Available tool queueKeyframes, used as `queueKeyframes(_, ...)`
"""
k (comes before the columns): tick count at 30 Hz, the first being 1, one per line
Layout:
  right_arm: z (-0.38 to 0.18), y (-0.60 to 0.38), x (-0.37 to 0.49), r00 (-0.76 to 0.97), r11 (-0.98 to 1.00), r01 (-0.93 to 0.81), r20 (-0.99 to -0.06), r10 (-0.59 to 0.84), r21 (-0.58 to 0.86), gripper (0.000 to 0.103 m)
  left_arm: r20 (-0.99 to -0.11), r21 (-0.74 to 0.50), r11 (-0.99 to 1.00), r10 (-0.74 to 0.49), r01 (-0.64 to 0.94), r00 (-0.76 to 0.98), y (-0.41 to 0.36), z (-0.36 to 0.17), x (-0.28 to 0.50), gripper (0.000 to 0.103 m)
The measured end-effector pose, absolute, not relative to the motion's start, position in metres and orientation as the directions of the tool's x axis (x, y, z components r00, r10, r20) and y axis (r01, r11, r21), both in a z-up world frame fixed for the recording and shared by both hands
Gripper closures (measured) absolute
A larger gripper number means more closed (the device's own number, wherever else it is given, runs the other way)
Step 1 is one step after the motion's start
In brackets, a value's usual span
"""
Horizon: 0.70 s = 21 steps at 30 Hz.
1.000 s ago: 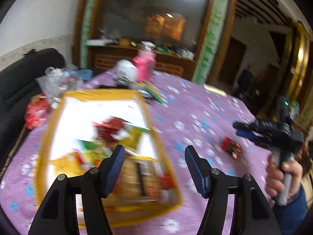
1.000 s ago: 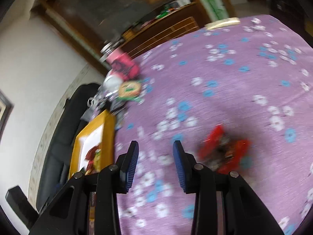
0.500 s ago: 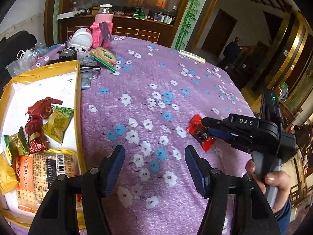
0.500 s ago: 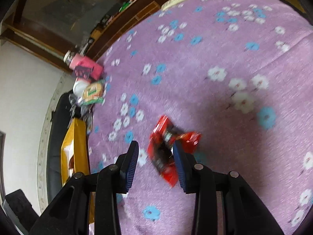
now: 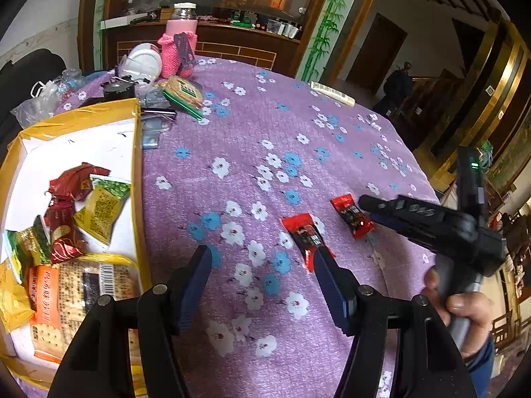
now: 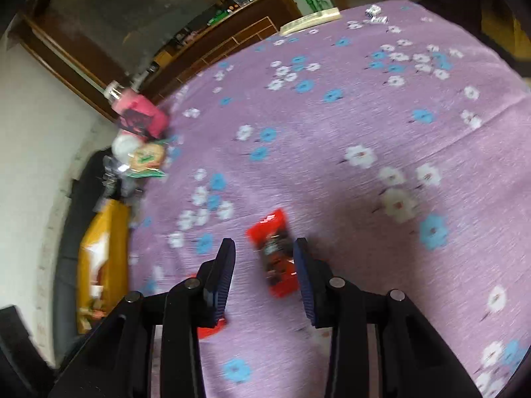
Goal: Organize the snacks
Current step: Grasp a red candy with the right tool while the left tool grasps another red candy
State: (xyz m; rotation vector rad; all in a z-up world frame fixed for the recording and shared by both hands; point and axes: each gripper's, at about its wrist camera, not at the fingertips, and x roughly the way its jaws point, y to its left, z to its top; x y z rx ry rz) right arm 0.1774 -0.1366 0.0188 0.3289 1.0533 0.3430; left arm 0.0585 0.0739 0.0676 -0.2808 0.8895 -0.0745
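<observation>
You're lining up on two red candies [image 5: 352, 215] lying right of the yellow box [image 5: 134, 179]. Both claws, left gripper [image 5: 260, 282] and right gripper [image 6: 264, 267], are open, empty; next, close each on its candy.

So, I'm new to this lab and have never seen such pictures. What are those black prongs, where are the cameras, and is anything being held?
No robot here: a person holds a two-finger tool in each hand, and a fisheye camera on each looks forward along its fingers. The left-wrist view shows the left tool open over a purple flowered tablecloth, beside a yellow-edged box of snack packets. One red snack packet lies by its right finger. Further right, a hand holds the right tool at a second red packet. The right-wrist view, blurred, shows that tool open around the packet, not gripping. Nothing is held yet.
</observation>
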Motion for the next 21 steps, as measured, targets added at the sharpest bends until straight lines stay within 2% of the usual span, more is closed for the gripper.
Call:
queueKeyframes(5,0.018,-0.112,0.174,0.482,0.943,-0.204,-0.811,0.33,0.263,0.068,-0.77,-0.277,0.96,-0.191,-0.049,0.609,0.07,0.067,0.06,0.036)
queueKeyframes(10,0.01,-0.088,0.17,0.528,0.964,-0.261,-0.829,0.182,0.045,0.069,-0.786,-0.279,0.958,-0.186,-0.069,0.59,0.072,0.065,0.065,0.036)
queueKeyframes(11,0.01,-0.087,0.169,0.534,0.965,-0.26,-0.829,0.165,0.025,0.071,-0.787,-0.283,0.956,-0.19,-0.07,0.587,0.072,0.065,0.065,0.036)
queueKeyframes(14,0.011,-0.091,0.168,0.517,0.963,-0.267,-0.837,0.177,0.038,0.077,-0.788,-0.281,0.957,-0.184,-0.077,0.588,0.073,0.065,0.065,0.036)
queueKeyframes(17,0.013,-0.085,0.161,0.474,0.946,-0.315,-0.849,0.232,0.083,0.078,-0.787,-0.284,0.955,-0.184,-0.082,0.589,0.074,0.066,0.065,0.036)
queueKeyframes(21,0.014,-0.06,0.144,0.443,0.918,-0.392,-0.862,0.246,0.06,0.078,-0.786,-0.281,0.955,-0.173,-0.094,0.593,0.078,0.067,0.065,0.036)
